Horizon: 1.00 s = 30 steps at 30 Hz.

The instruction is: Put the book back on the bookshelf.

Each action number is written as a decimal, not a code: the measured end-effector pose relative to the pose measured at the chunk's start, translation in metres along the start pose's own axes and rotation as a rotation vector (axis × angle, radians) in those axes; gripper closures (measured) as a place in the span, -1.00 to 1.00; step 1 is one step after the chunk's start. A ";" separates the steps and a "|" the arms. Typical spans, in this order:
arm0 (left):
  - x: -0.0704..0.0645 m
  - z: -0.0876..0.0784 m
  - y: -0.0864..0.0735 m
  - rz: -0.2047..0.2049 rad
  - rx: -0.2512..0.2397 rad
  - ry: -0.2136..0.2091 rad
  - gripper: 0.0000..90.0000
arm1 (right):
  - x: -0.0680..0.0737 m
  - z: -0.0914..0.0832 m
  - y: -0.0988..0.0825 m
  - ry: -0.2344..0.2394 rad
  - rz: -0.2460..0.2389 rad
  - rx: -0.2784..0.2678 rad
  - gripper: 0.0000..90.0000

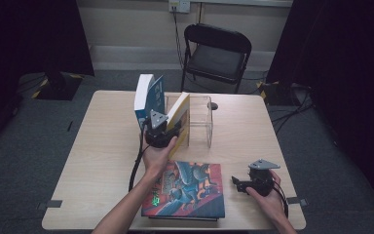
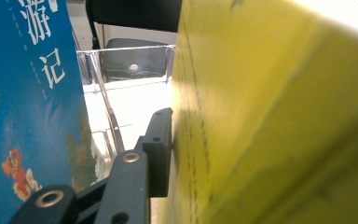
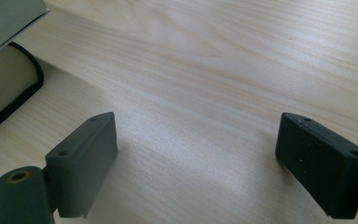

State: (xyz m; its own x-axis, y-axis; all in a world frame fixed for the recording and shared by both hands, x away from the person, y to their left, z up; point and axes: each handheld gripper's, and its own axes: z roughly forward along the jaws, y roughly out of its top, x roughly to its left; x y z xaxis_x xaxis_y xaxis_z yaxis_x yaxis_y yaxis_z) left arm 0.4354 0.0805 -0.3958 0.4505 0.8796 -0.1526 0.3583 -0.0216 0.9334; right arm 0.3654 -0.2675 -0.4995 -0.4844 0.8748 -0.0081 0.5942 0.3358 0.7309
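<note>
Overhead, the left gripper [image 1: 161, 127] sits between an upright blue book [image 1: 148, 100] and a leaning yellow book [image 1: 180, 117] beside a clear rack [image 1: 202, 122] on the tabletop [image 1: 102, 146]. Its own view shows one jaw against the yellow book [image 2: 270, 121], jaws slightly parted, nothing clamped. The right gripper [image 3: 196, 158] gapes wide over bare tabletop.

Blue book [image 2: 23, 116] cover: "游记".
</note>
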 end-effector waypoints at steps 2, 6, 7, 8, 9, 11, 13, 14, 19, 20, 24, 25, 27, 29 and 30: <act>0.000 -0.003 0.002 -0.007 0.003 -0.011 0.31 | 0.000 0.000 0.000 0.000 0.000 0.000 -0.72; -0.002 -0.011 0.010 0.019 0.015 -0.019 0.23 | 0.000 0.000 0.000 0.000 0.000 0.000 -0.72; -0.003 -0.013 0.013 0.012 0.020 -0.019 0.22 | 0.000 0.000 0.000 0.000 0.000 0.000 -0.72; -0.003 -0.016 0.016 0.027 0.032 -0.027 0.21 | 0.000 0.000 0.000 0.000 0.000 0.000 -0.72; -0.002 -0.018 0.020 0.039 0.049 -0.032 0.21 | 0.000 0.000 0.000 0.000 0.000 0.000 -0.72; -0.003 -0.023 0.027 0.052 0.073 -0.036 0.19 | 0.000 0.000 0.000 0.000 0.000 0.000 -0.72; -0.004 -0.027 0.035 0.064 0.106 -0.035 0.20 | 0.000 0.000 0.000 0.000 0.000 0.000 -0.72; -0.005 -0.028 0.040 0.060 0.131 -0.044 0.18 | 0.000 0.000 0.000 0.000 0.000 0.000 -0.72; -0.007 -0.031 0.061 0.077 0.230 -0.044 0.21 | 0.000 0.000 0.000 0.000 0.001 0.000 -0.72; -0.008 -0.031 0.065 0.093 0.247 -0.041 0.23 | 0.000 0.000 0.000 0.000 0.000 0.000 -0.72; -0.007 -0.021 0.081 0.092 0.410 -0.057 0.26 | 0.000 0.000 0.000 0.000 -0.001 0.000 -0.72; -0.007 -0.018 0.084 0.095 0.427 -0.052 0.30 | 0.000 0.000 0.000 0.001 -0.001 0.000 -0.72; -0.006 -0.013 0.091 0.083 0.494 -0.056 0.32 | 0.000 0.000 0.000 0.001 -0.001 0.000 -0.72; -0.004 -0.007 0.096 0.065 0.542 -0.059 0.35 | 0.000 0.000 0.000 0.001 -0.001 -0.001 -0.72; -0.003 -0.004 0.098 0.046 0.577 -0.066 0.32 | 0.000 0.000 0.000 0.001 -0.001 -0.001 -0.72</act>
State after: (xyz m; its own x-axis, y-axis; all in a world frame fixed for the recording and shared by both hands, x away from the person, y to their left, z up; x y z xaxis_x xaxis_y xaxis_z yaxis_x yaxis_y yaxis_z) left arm 0.4662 0.0775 -0.3023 0.5192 0.8408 -0.1535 0.7164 -0.3302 0.6145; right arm 0.3659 -0.2672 -0.4996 -0.4856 0.8741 -0.0080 0.5934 0.3364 0.7313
